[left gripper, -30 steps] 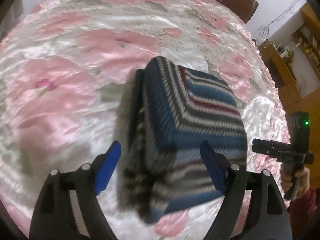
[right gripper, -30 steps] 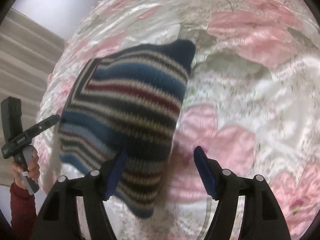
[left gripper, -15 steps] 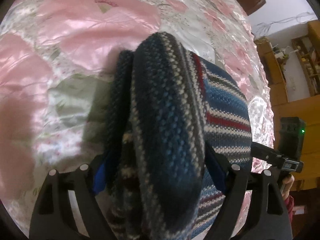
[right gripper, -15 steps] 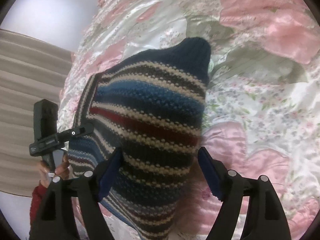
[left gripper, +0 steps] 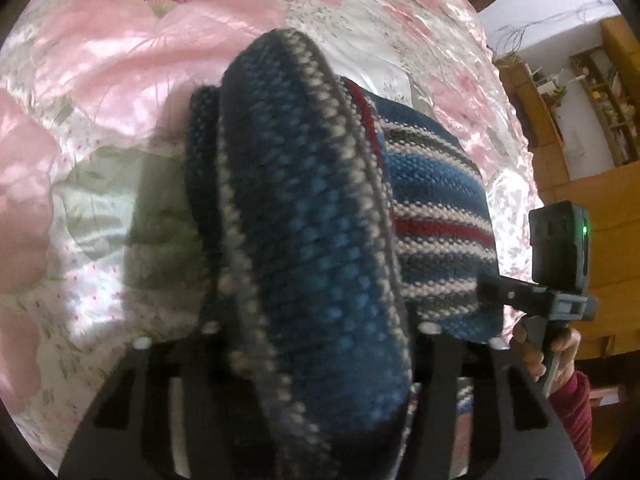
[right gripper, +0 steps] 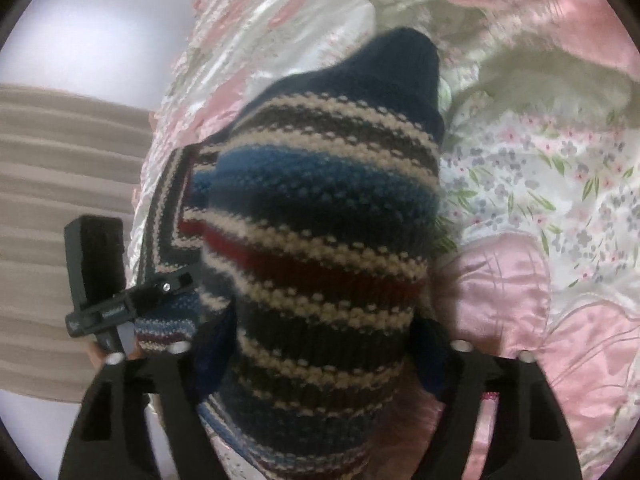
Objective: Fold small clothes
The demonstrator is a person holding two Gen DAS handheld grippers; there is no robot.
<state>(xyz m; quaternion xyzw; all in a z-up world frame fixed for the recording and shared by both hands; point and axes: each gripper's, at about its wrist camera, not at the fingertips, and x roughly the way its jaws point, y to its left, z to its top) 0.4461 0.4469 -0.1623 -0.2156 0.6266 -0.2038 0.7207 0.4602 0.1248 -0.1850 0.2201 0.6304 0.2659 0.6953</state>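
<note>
A folded striped knit garment (left gripper: pixel 312 216) in navy, blue, white and red lies on the pink floral satin bedspread (left gripper: pixel 120 52). In the left wrist view its thick folded edge fills the gap of my left gripper (left gripper: pixel 316 320), which stands open with its pads hidden by the knit. In the right wrist view the garment (right gripper: pixel 320 216) sits between the blue pads (right gripper: pixel 430 356) of my right gripper (right gripper: pixel 324 344), also open and wide around it. Each view shows the other gripper at the garment's far side: the right one (left gripper: pixel 560 264) and the left one (right gripper: pixel 100 280).
A hand in a red sleeve (left gripper: pixel 572 404) holds the right gripper. Wooden shelves and cabinets (left gripper: pixel 580 92) stand beyond the bed on the right. A beige ribbed surface (right gripper: pixel 60 184) and a pale wall lie past the bed's other side.
Both grippers have pushed forward from opposite sides, so the folded garment now fills the gap between each pair of fingers. The finger spacing looks the same as before.
</note>
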